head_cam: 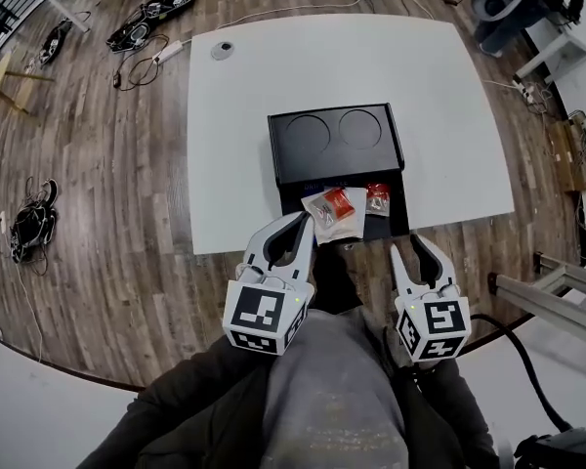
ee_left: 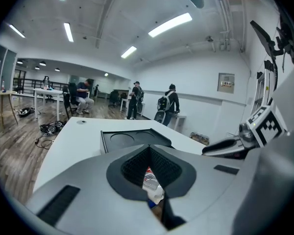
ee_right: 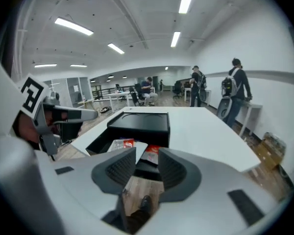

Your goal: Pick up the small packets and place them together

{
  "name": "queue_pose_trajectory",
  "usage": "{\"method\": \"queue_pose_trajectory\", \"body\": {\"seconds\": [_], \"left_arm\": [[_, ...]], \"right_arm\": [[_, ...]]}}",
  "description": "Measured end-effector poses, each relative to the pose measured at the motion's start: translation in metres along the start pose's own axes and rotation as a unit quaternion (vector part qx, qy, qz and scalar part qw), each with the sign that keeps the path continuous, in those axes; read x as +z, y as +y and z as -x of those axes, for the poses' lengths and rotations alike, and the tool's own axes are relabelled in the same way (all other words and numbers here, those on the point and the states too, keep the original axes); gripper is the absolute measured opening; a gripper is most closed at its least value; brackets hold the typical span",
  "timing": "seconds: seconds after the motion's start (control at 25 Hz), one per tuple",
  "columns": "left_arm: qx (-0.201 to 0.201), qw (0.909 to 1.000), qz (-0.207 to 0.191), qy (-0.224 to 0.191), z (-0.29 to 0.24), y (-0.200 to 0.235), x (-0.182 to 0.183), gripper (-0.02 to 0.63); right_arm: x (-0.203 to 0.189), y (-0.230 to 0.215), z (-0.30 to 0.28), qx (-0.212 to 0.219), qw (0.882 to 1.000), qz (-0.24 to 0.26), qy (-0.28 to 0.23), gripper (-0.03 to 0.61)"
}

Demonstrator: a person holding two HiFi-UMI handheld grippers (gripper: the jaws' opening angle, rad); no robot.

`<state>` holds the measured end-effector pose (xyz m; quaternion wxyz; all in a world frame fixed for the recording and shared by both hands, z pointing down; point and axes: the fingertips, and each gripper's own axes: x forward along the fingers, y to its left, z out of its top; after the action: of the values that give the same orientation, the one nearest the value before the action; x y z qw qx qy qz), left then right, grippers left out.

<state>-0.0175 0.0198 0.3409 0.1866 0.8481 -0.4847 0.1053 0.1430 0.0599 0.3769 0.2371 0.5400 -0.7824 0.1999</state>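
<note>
Hovering off the table (head_cam: 273, 76) edge, the right gripper (head_cam: 406, 244) is open and empty. The packets (head_cam: 330, 218) lie ahead-left, nearer the left gripper (head_cam: 306, 227), its tips closed beside them.

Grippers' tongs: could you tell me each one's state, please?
Left gripper: tongs closed, tips at the white plastic packet; grip cannot be told.
Right gripper: tongs open, empty.
</note>
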Motion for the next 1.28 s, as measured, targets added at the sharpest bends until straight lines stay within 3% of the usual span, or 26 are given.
{"method": "queue_pose_trajectory", "body": {"seconds": [0.2,0.4,0.6,0.92,1.04,1.28], "left_arm": [[0.019,0.9998,0.002,-0.001,-0.006,0.011,0.01,0.003],[0.051,0.9987,0.005,0.007,-0.017,0.03,0.013,0.003],[0.07,0.9971,0.021,0.022,-0.028,0.045,0.005,0.003],[0.08,0.9954,0.041,0.032,-0.039,0.059,-0.004,0.003],[0.081,0.9952,0.044,0.033,-0.041,0.062,-0.006,0.003],[0.08,0.9955,0.042,0.029,-0.037,0.066,-0.005,0.003]], "right_arm": [[0.044,0.036,-0.05,0.088,0.993,0.063,0.045,0.143],[0.03,0.056,-0.09,0.14,0.971,0.152,0.123,0.143],[0.013,0.063,-0.113,0.176,0.951,0.176,0.182,0.143],[-0.014,0.07,-0.133,0.195,0.927,0.194,0.253,0.143],[-0.015,0.071,-0.135,0.197,0.926,0.196,0.255,0.133],[-0.01,0.072,-0.134,0.183,0.93,0.209,0.239,0.045]]}}
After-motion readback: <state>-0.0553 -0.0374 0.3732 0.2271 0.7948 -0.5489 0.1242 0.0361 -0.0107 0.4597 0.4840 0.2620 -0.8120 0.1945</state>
